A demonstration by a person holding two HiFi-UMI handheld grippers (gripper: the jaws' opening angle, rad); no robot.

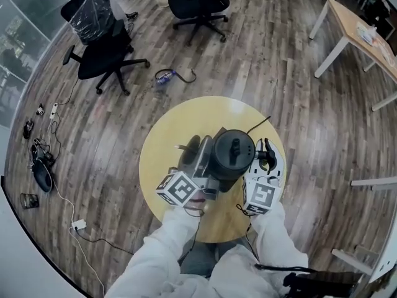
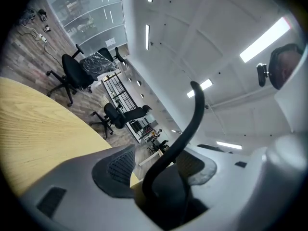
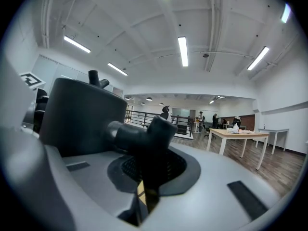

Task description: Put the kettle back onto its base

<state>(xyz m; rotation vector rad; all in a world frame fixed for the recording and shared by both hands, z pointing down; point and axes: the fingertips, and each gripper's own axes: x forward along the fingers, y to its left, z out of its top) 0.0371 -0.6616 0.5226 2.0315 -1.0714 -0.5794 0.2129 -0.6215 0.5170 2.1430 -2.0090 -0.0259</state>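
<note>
Left tool (image 2: 166,189), right tool (image 3: 144,174), both clamped

A: Kettle?
B: Kettle (image 1: 233,154), black, round, knobbed lid on top, upright. Over the middle of the yellow round table (image 1: 160,143).
A: Base?
B: Can't make it out. Dark oval shape (image 1: 190,151) just left of the kettle, maybe. Thin black cord (image 1: 259,125) trails off behind.

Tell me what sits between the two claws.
The kettle. The head view shows it filling that stretch, with the left claw at one side and the right claw at the other.
</note>
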